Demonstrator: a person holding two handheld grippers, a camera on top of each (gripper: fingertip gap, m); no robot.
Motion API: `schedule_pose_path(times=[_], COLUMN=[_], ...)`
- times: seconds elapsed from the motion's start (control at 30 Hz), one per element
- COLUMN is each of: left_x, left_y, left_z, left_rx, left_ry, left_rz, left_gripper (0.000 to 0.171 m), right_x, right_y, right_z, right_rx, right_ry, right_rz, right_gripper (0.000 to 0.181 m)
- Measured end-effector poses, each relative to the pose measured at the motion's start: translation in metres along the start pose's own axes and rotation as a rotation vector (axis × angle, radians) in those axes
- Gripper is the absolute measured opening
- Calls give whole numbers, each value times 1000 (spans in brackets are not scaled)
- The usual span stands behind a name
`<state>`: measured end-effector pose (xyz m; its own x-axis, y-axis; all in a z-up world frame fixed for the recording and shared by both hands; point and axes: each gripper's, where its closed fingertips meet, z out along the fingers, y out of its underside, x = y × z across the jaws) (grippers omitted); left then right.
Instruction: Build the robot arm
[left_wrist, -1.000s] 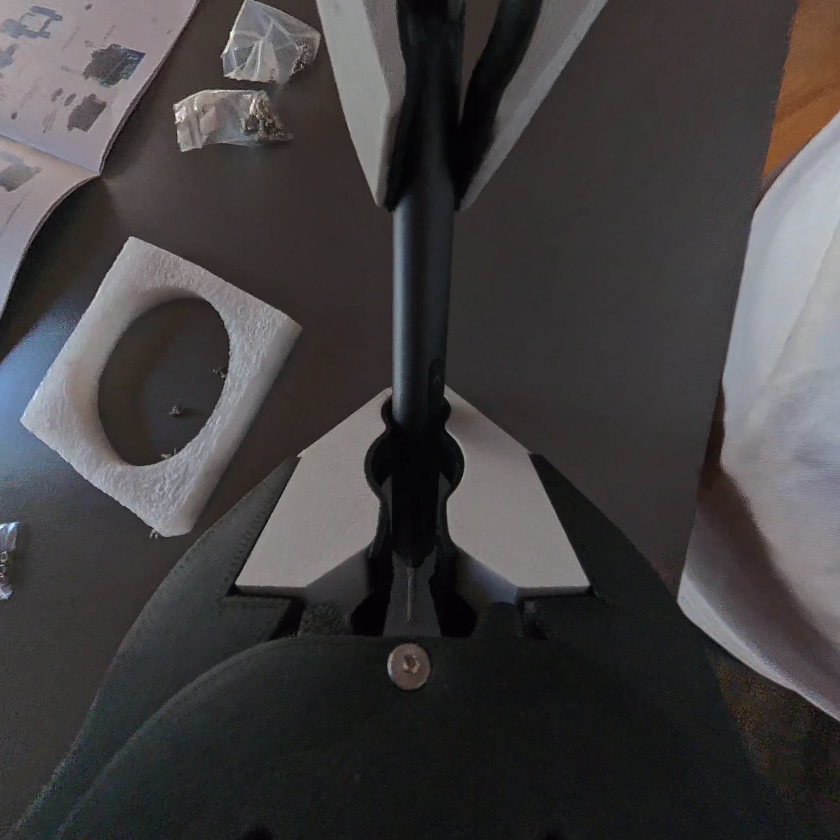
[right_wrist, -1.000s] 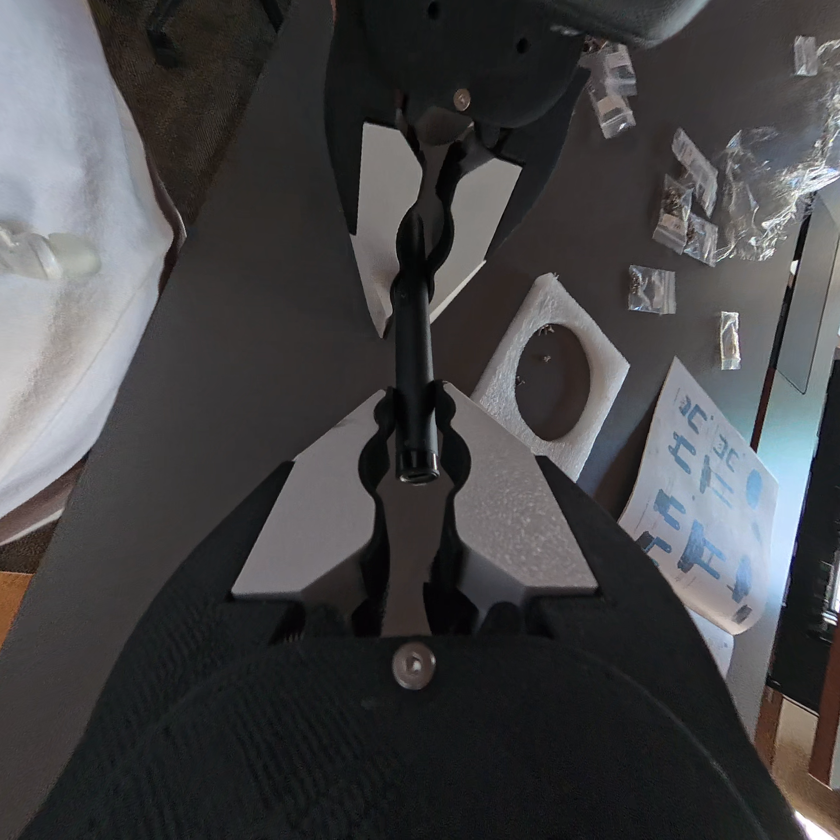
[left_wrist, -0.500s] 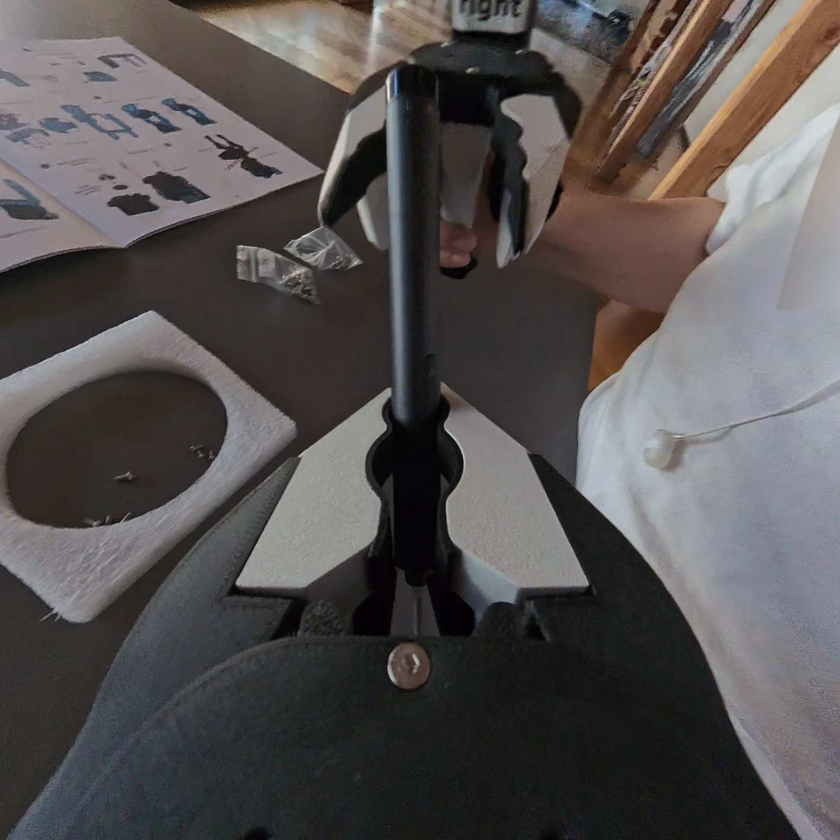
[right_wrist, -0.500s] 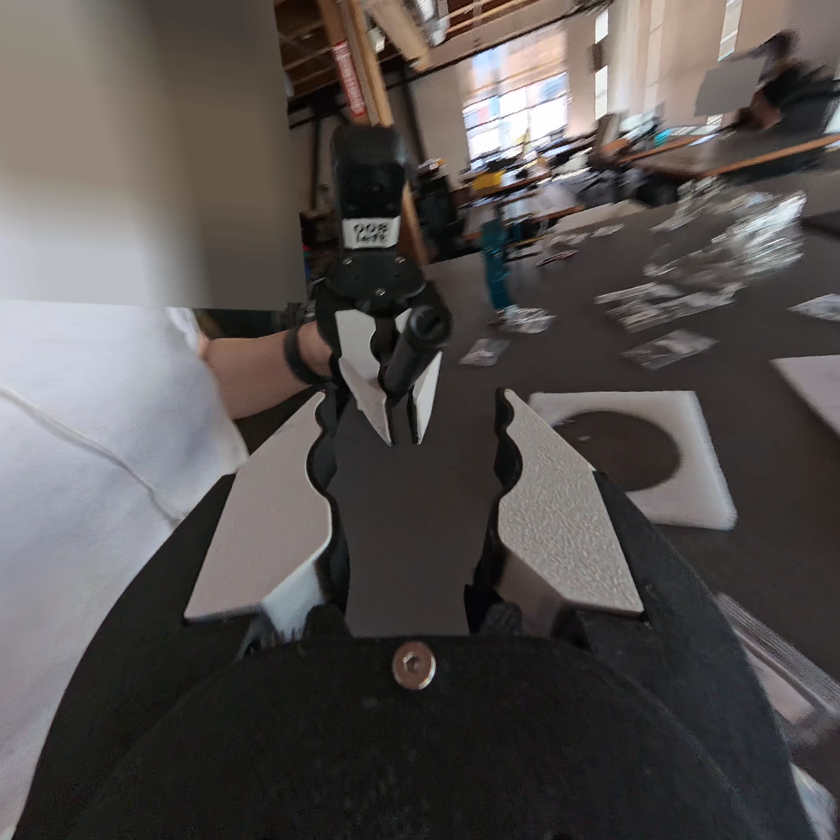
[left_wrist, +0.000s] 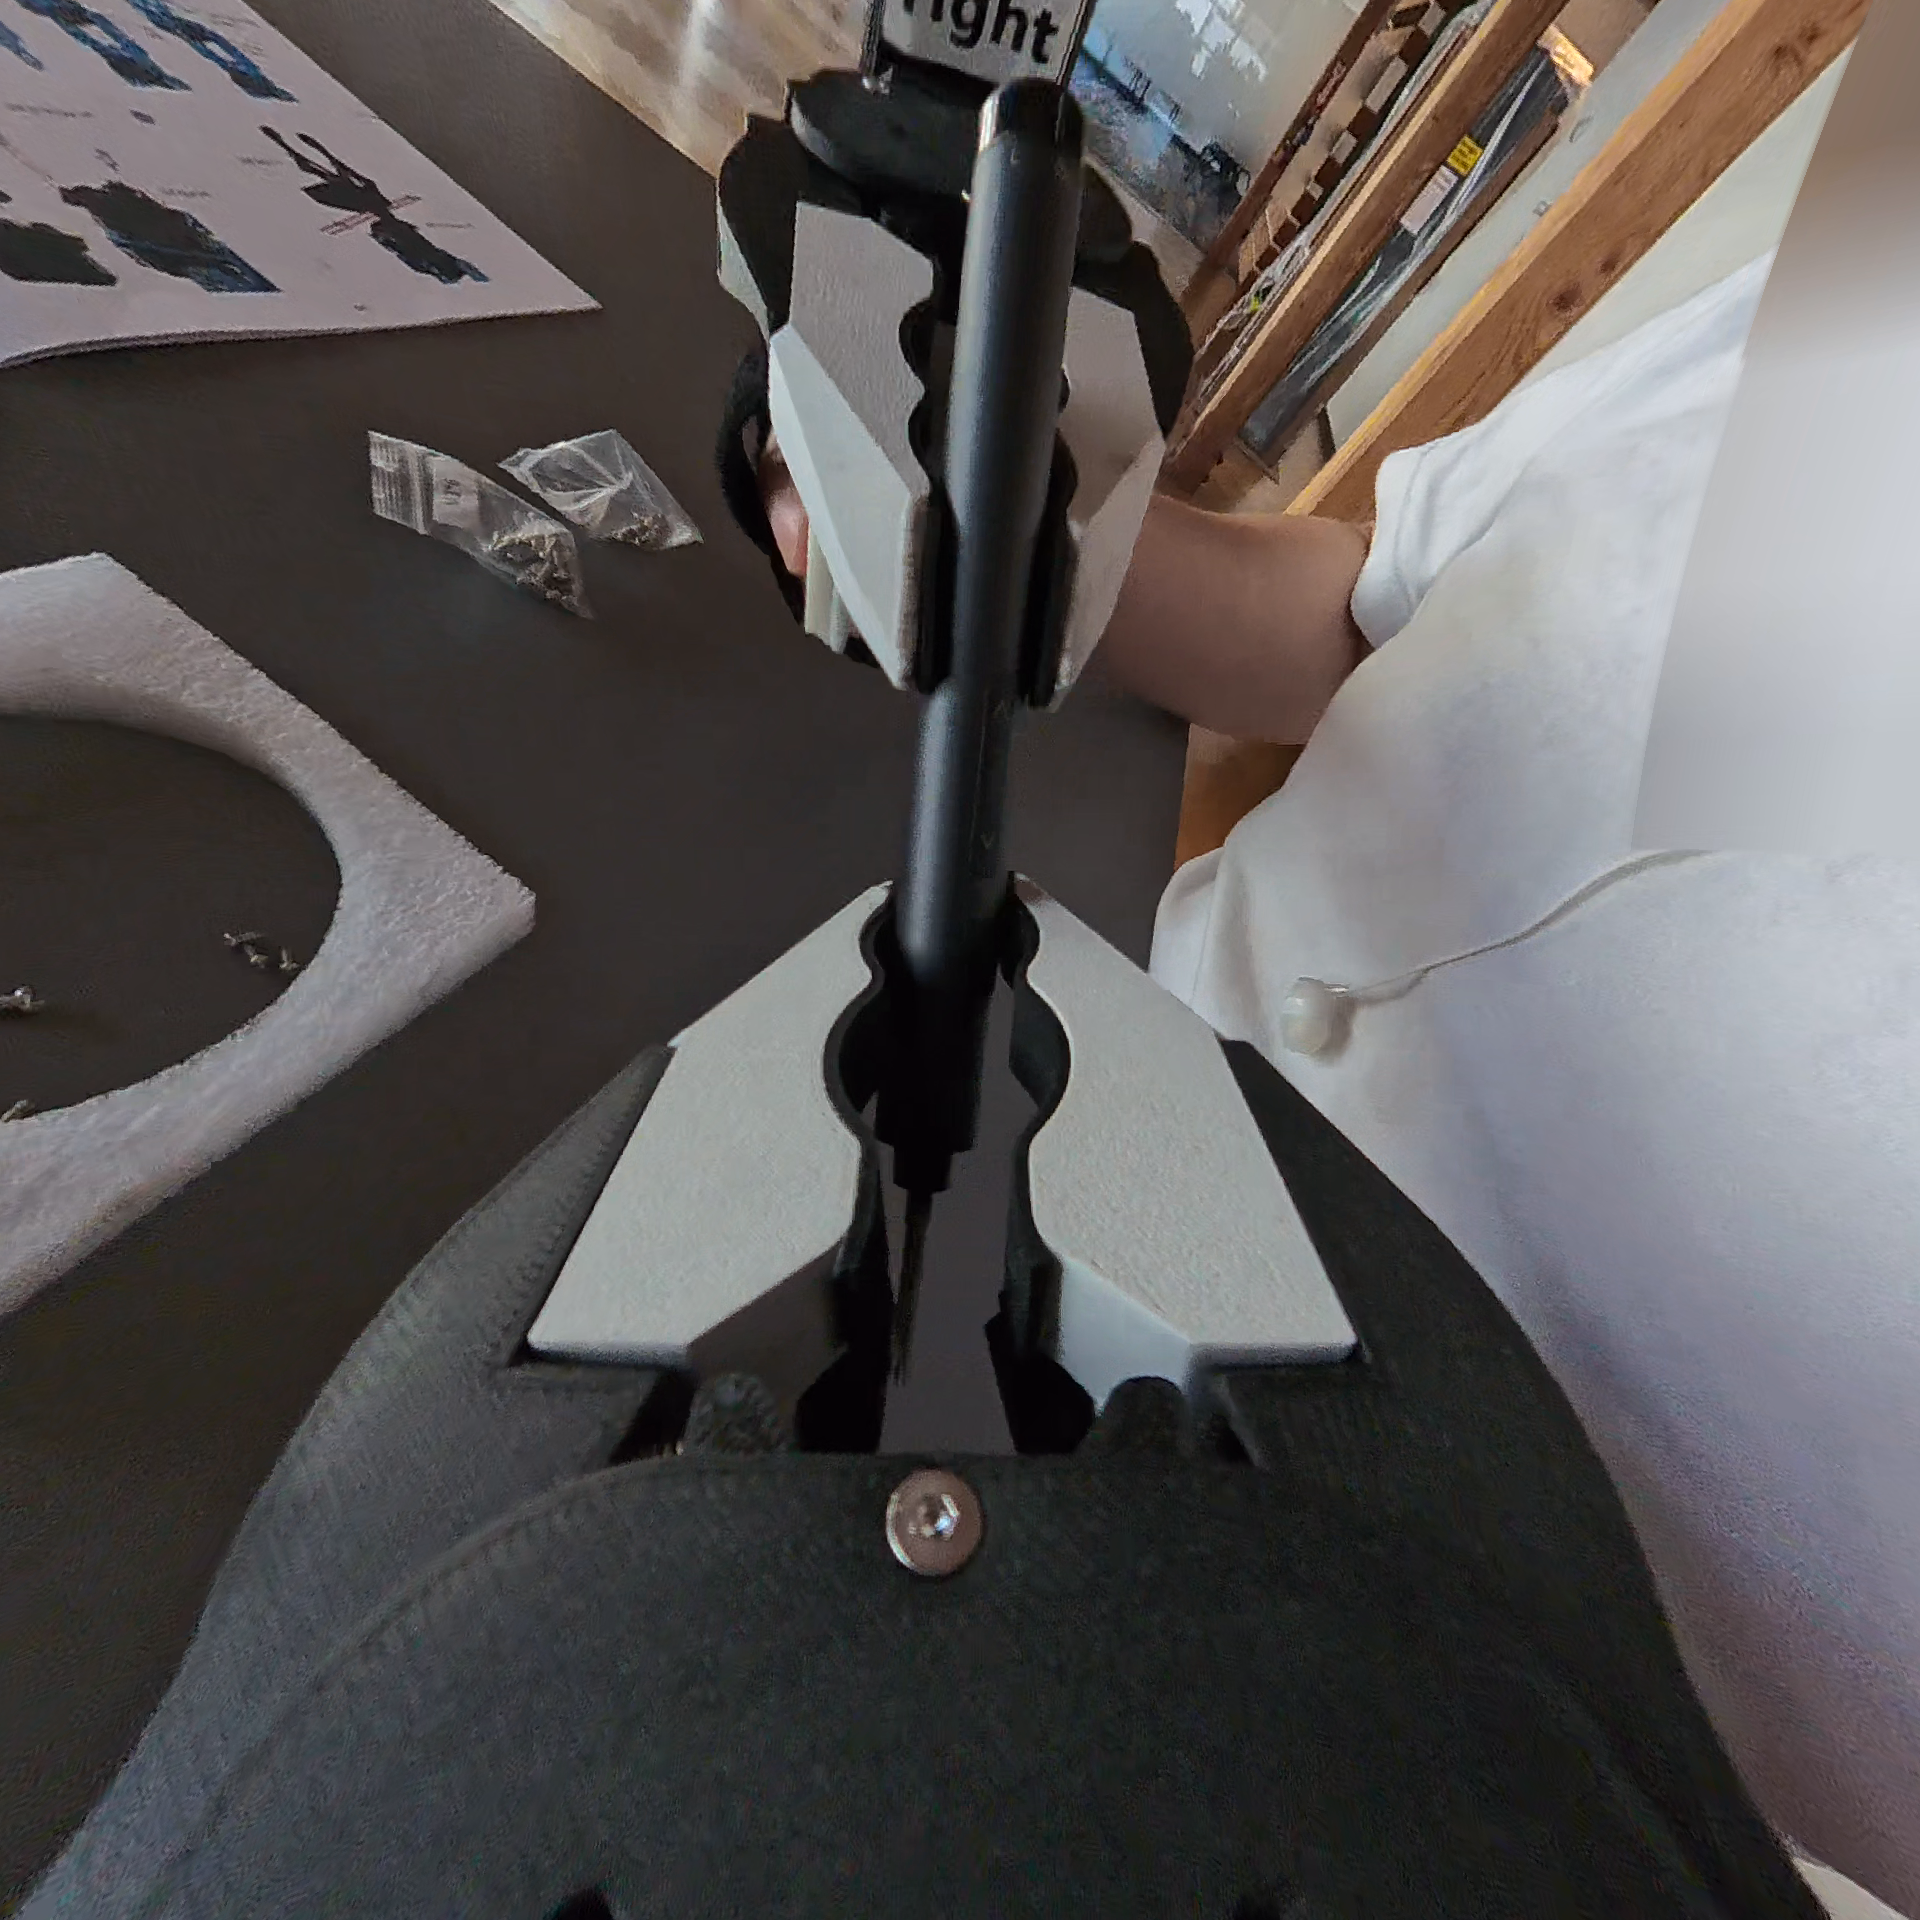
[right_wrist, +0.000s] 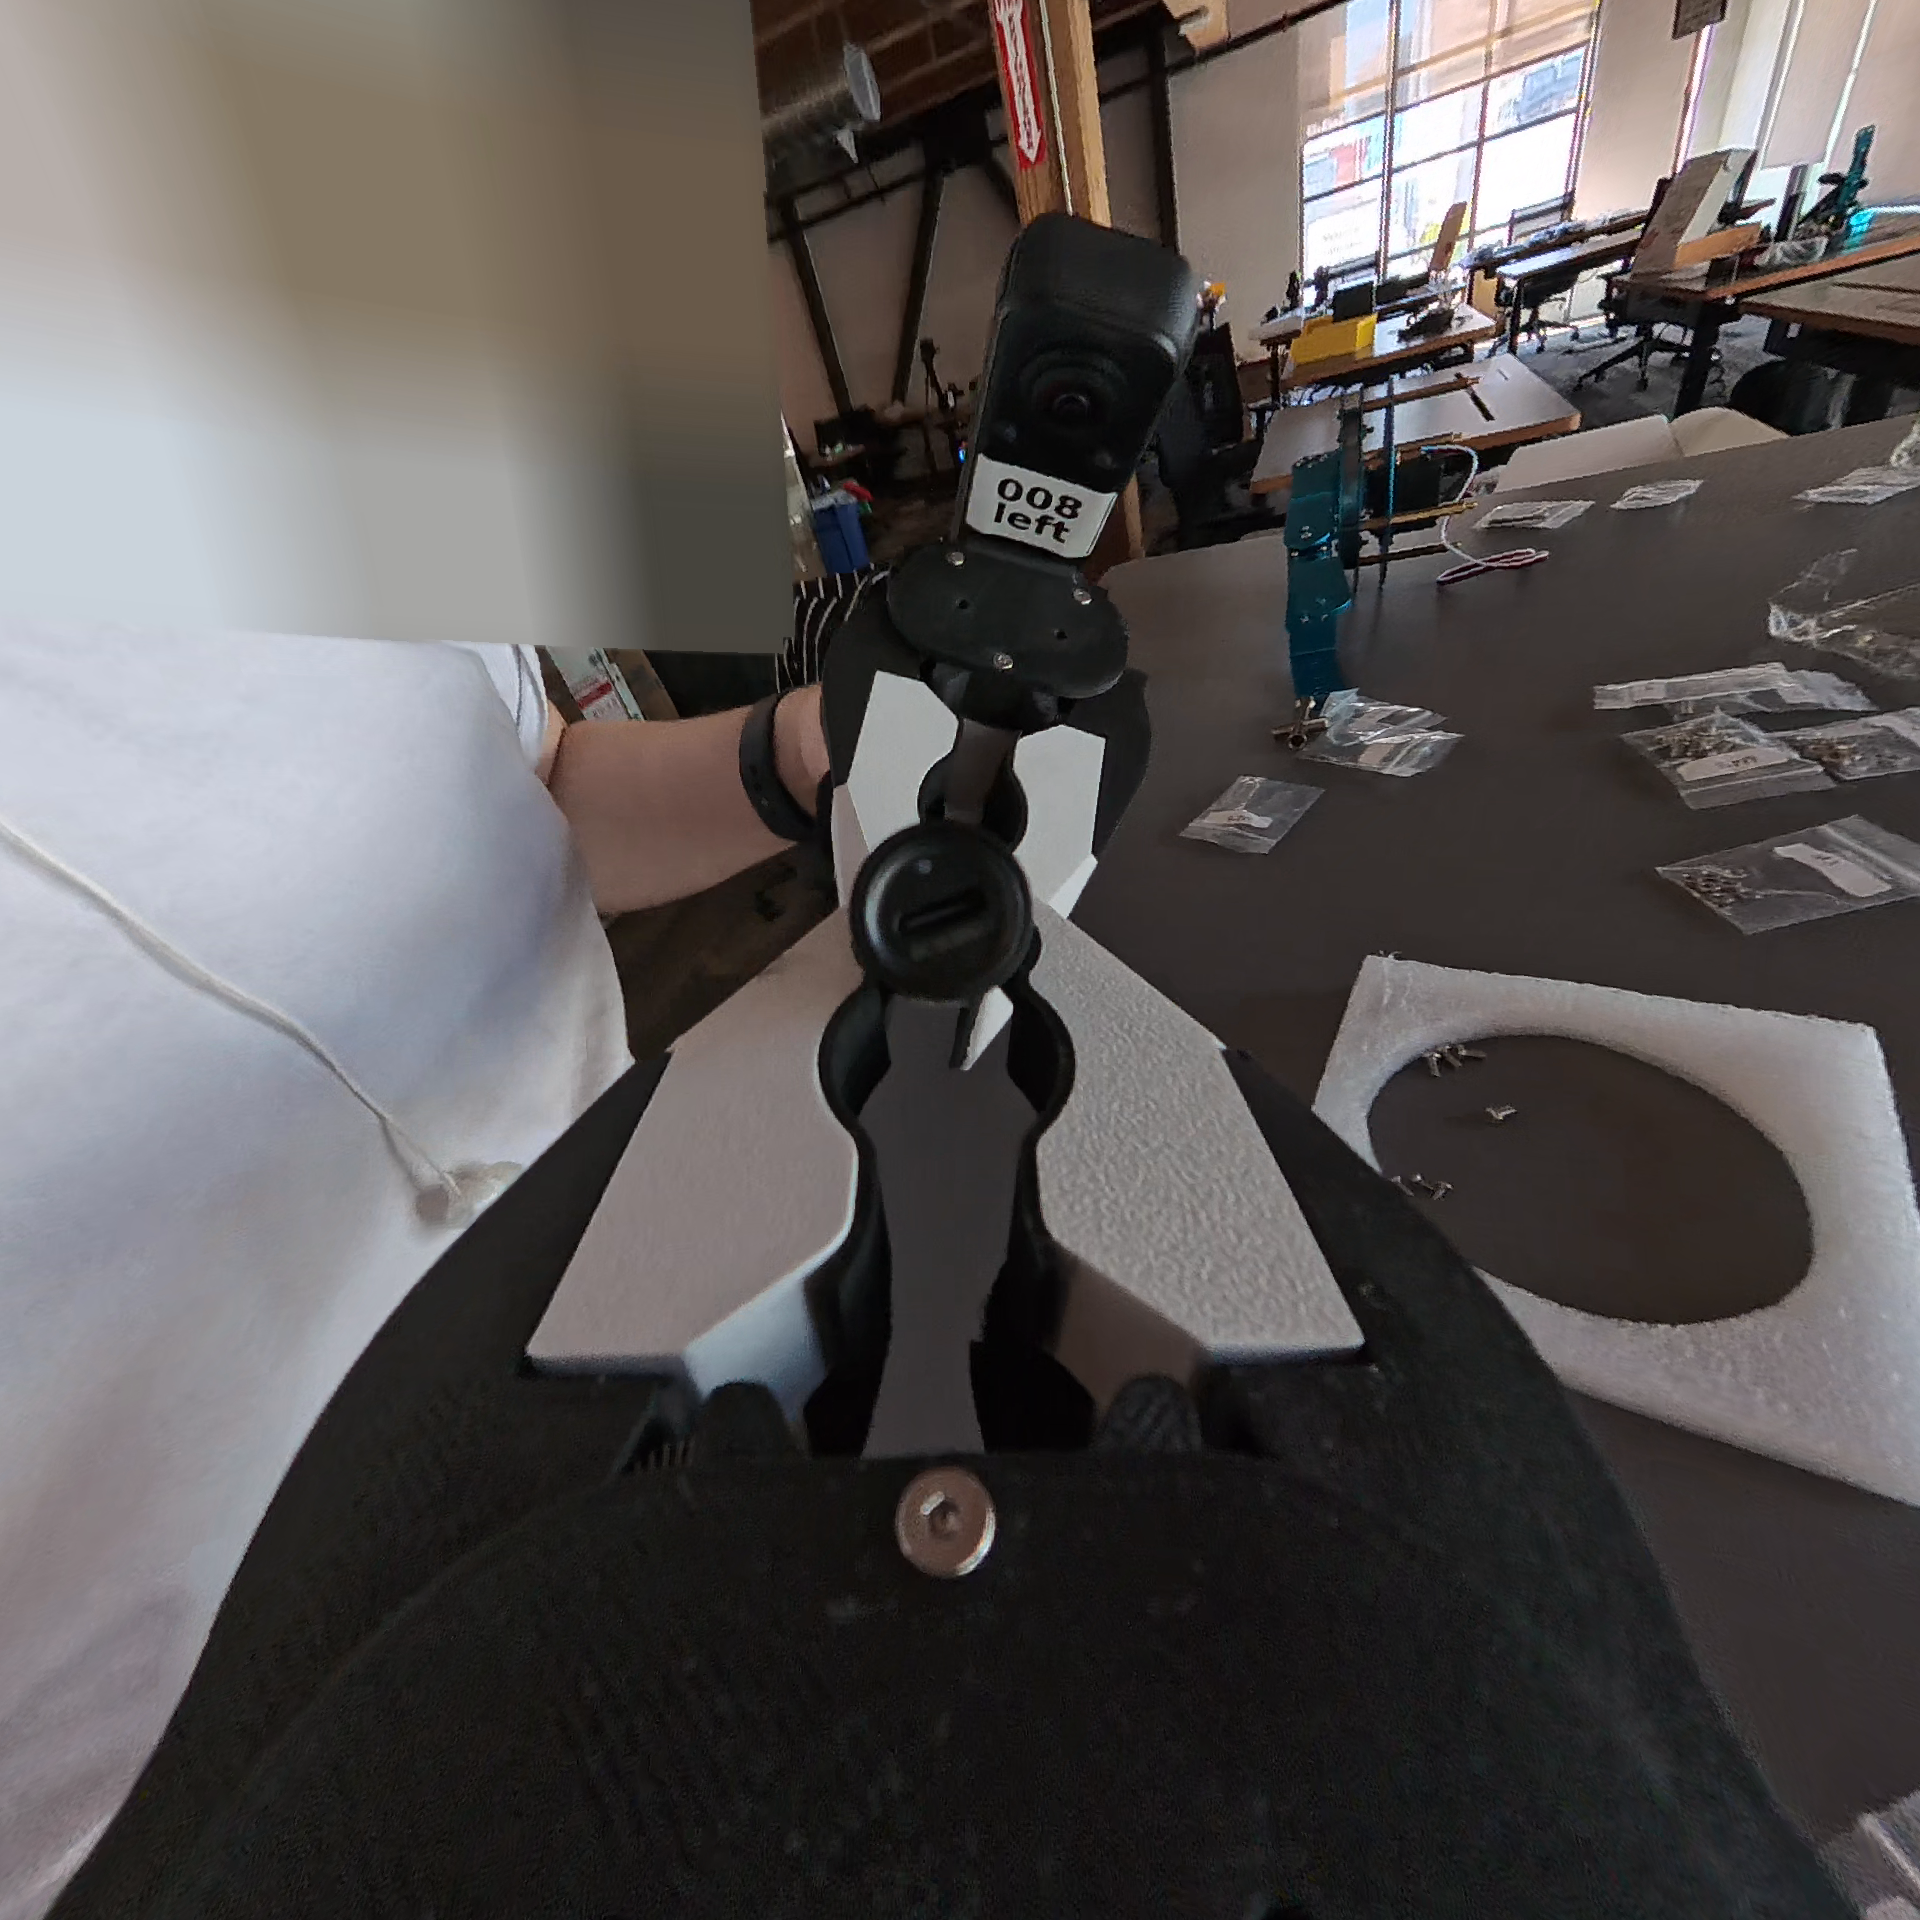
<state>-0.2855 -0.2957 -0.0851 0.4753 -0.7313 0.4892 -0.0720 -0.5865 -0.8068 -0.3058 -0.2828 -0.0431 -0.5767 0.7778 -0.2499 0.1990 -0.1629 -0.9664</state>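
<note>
Both claws are gripping one slim black power screwdriver (left_wrist: 961, 779), so it is hanging in the air between them, above the near edge of the dark table (left_wrist: 675, 779) and just in front of the person's white shirt (left_wrist: 1558, 935). The left claw (left_wrist: 956, 899) is closing its tips on the barrel just behind the thin bit, which is pointing back into the gap between its white fingers (left_wrist: 727, 1174). The right claw (right_wrist: 945, 935) is clamping the other stretch of the barrel, with the round butt end and its slot-shaped port facing the right wrist camera.

The screwdriver is looking light, rigid and smooth, so it is probably apt to slide lengthwise or twist in a loose pinch. The notches in the finger faces are likely giving the surest hold on the plain barrel. The bit is looking thin enough to bend or slip, so it is a poor place to grip.

The two claws are facing each other nearly head-on, lined up along the barrel, which is tilting a little. The right forearm (left_wrist: 1226, 623) is reaching in from the shirt side.

On the table to the left a white foam frame (left_wrist: 416, 883) with a round hole is lying flat, with loose screws (left_wrist: 255, 945) inside the hole. Small bags of screws (left_wrist: 478, 520) and an open booklet (left_wrist: 312, 260) are lying beyond it.
</note>
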Motion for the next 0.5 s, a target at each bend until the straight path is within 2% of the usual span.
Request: schedule_pose_path(times=[0.1, 0.13, 0.17, 0.2, 0.4, 0.43, 0.47, 0.5], left_x=[4, 7, 9, 11, 11, 6, -3, -13], left_y=[-1, -2, -4, -5, 3, 2, 0, -3], left_z=[0, 1, 2, 4, 7, 5, 0, -10], left_rx=[-12, -19, -22, -35, -105, -101, -84, -59], left_ry=[12, 28, 41, 58, 87, 60, -1, -64], left_rz=[21, 27, 27, 27, 34, 33, 34, 45], left_gripper=[15, 15, 15, 15, 15, 23, 50, 64], right_x=[-5, -9, -12, -13, -13, -10, -5, 3], right_y=[-5, -7, -7, -4, 5, 7, 6, 3], right_z=[1, 2, 3, 5, 6, 5, 3, 0], right_rx=[57, 68, 60, 31, -87, -112, -120, -122], right_ry=[-42, -78, -108, -114, -93, -63, -19, 39], right_rz=[-12, 1, 21, 25, -69, -106, -151, -207], right_gripper=[17, 22, 25, 18, 17, 17, 17, 17])
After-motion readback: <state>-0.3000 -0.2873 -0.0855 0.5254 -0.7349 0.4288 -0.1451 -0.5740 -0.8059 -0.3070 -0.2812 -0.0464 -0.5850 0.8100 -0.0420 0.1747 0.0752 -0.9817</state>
